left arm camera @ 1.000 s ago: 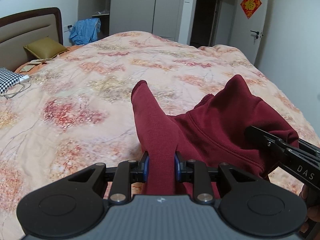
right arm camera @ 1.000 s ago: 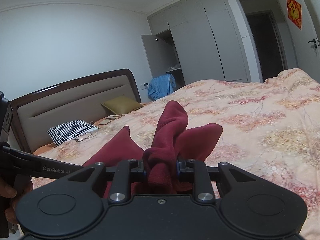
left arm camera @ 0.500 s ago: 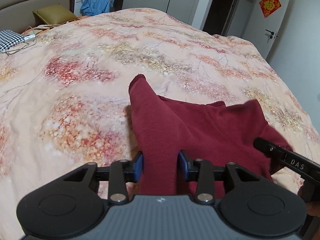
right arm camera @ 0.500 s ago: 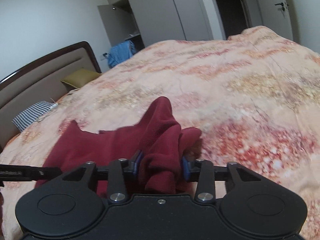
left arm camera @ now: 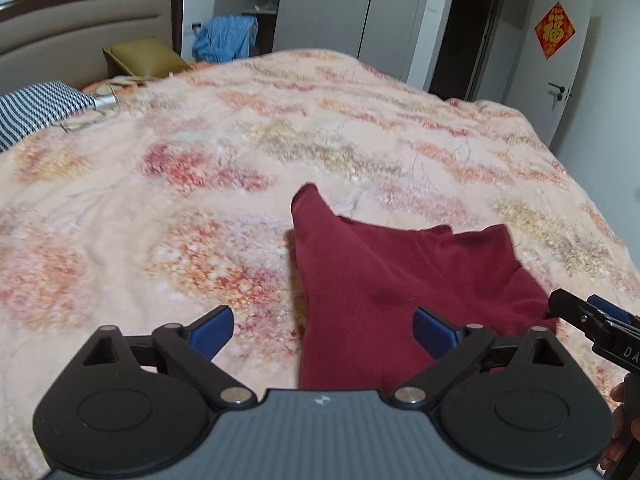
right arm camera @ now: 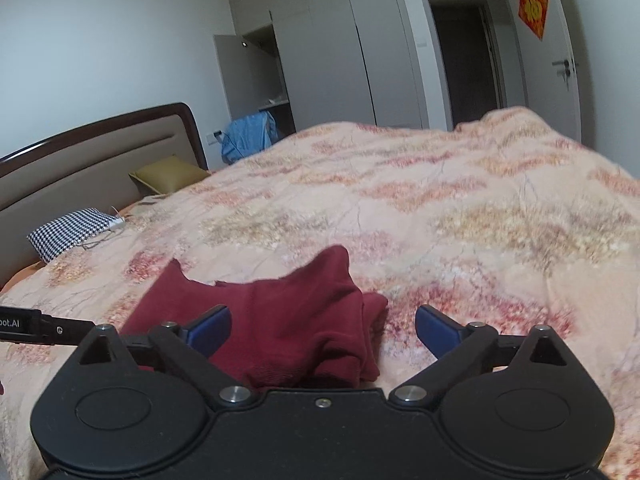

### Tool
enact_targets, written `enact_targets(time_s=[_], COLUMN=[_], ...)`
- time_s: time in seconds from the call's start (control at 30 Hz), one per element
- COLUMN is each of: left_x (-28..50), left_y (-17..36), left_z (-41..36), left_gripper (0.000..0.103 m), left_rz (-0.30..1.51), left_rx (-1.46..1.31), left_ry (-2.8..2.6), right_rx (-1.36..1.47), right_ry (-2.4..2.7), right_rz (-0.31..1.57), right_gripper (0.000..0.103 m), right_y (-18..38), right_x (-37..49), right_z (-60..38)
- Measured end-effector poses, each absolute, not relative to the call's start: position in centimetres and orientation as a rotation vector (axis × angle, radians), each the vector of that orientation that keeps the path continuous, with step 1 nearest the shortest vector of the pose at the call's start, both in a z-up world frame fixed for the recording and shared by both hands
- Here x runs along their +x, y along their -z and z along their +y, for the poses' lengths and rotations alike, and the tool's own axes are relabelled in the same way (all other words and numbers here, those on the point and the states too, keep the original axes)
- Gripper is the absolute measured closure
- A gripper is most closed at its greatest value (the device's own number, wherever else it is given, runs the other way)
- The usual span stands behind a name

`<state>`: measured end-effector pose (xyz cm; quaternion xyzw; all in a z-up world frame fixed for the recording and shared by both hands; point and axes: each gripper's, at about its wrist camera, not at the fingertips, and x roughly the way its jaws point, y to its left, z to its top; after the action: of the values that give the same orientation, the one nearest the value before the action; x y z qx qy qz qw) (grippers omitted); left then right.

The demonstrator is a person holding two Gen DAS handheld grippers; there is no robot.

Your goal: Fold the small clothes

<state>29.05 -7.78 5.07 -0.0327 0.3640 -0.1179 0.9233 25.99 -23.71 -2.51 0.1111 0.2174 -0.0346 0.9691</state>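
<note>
On floral bedspread [left arm camera: 200, 184], maroon garment [left arm camera: 384, 272] lengthwise between both grippers' just-widened, empty jaws.

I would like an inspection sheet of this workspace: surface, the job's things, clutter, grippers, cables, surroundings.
Surface: floral quilt covering the bed, lightly wrinkled.
Job's things: dark red garment lying on the quilt, bunched at its right side.
Clutter: checked pillow and olive cushion near the headboard.
Grippers: left hand-held gripper and right hand-held gripper open; jaws have just been opening, the garment lies between them, unpressed.
Cables: thin cord beside the checked pillow.
Surroundings: wardrobe, blue cloth, door with red decoration.
</note>
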Motion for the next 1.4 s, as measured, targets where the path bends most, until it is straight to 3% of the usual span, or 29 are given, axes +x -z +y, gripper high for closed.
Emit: enact_targets(time_s=[0.3, 0.57, 1.4], left_x=[22.4, 16.3, 4.1], left_y=[-9.5, -10.4, -5.8], left_z=[-6.6, -4.8, -2.1], left_gripper=[0.000, 0.000, 0.000], left_rz=[0.634, 0.586, 0.548], left_rx=[-0.056, -0.047, 0.011], left_ry=[0.231, 0.214, 0.208], right_rx=[0.156, 0.104, 0.074], right_ry=[0.035, 0.012, 0.076], right_rz=[0.337, 0.284, 0.335], right_gripper=[0.001, 0.001, 0.001], right_y=[-2.0, -3.7, 0.6], right_x=[19.7, 13.3, 1.3], right_z=[-21.0, -18.1, -14.0])
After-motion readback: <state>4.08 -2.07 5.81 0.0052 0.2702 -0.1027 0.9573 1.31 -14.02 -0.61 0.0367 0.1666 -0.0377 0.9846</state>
